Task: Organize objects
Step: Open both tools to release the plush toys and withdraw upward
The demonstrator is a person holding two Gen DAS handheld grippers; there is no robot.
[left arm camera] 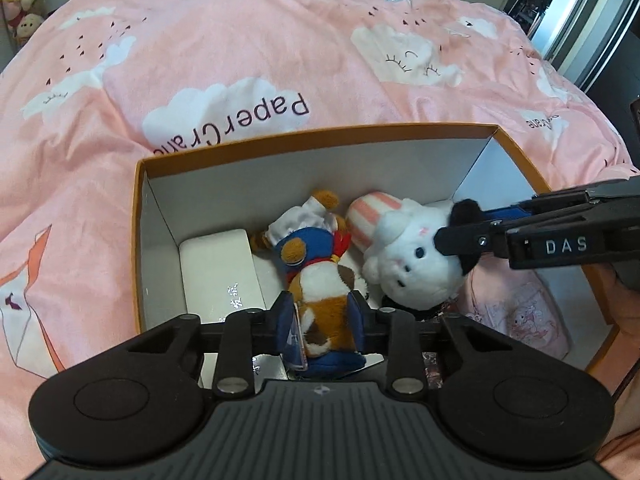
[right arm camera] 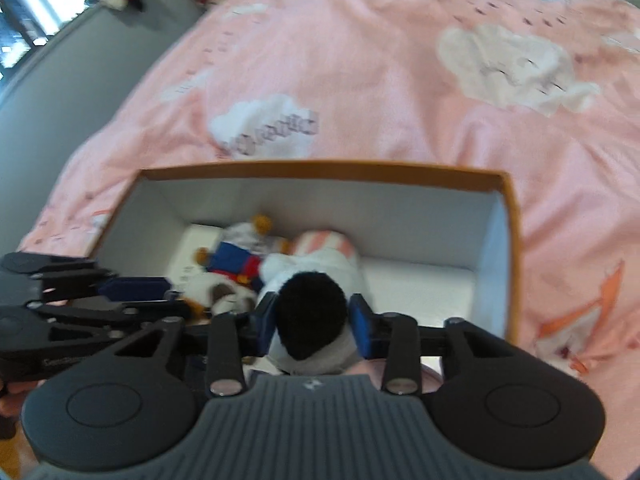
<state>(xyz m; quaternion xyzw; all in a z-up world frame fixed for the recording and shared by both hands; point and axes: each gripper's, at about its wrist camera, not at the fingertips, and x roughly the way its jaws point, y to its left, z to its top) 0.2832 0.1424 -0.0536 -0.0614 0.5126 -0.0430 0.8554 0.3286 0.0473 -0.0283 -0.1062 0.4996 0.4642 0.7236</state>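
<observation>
Bedding in pink, printed with clouds, carries an orange box point(left arm camera: 138, 240) near the bed's front edge. Inside, by its left wall, lies a white case point(left arm camera: 220, 268). Next, the left tongs point(left arm camera: 320, 320) are clamped on a brown-and-white dog toy point(left arm camera: 324, 296). Just right, the right tongs point(right arm camera: 312, 320) pinch the black ear of a white plush point(left arm camera: 416, 264) resting in the box.
</observation>
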